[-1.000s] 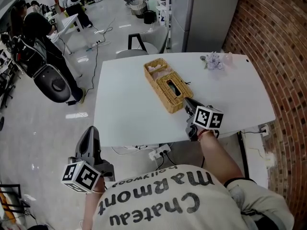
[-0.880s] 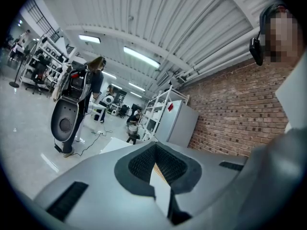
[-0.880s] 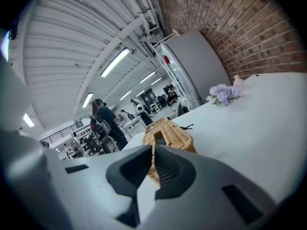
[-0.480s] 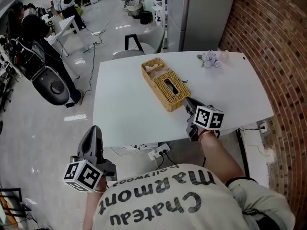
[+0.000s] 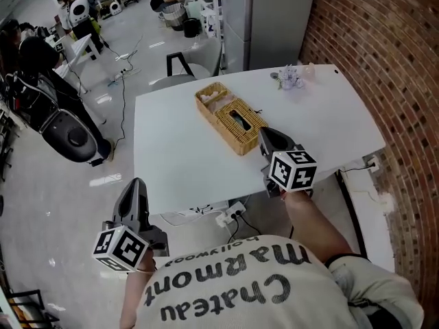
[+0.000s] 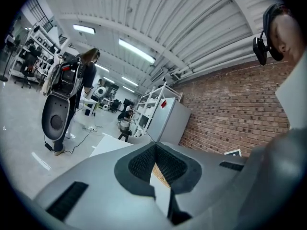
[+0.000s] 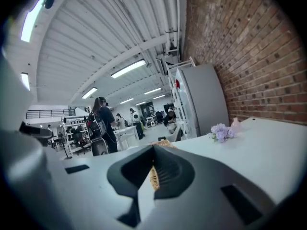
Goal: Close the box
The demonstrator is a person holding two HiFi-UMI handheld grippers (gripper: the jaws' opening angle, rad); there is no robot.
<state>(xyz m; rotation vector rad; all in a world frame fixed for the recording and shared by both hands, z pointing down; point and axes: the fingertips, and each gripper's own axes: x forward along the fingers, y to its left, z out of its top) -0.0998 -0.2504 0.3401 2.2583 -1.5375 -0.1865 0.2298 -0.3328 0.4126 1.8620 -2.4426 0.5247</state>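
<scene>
A long wicker box (image 5: 230, 118) lies slantwise on the white table (image 5: 178, 163). A slotted lid covers its near part; its far end stands uncovered with something pale inside. My right gripper (image 5: 262, 133) is shut and empty, its tips just off the box's near right corner. In the right gripper view the right gripper (image 7: 153, 148) has its jaws together, with wicker (image 7: 153, 178) showing beyond them. My left gripper (image 5: 135, 186) hangs below the table's front edge, far from the box. The left gripper (image 6: 155, 146) is shut, nothing held.
A small bunch of purple flowers (image 5: 288, 77) sits at the table's far right. A brick wall (image 5: 384, 46) runs along the right and a grey cabinet (image 5: 267, 19) stands behind the table. A chair (image 5: 182, 67), a scooter (image 5: 65, 132) and a power strip (image 5: 230, 218) are on the floor.
My right gripper has lifted and edged a little toward the box's near corner. The head view has swung somewhat. The box and my left gripper stay about where they were.
</scene>
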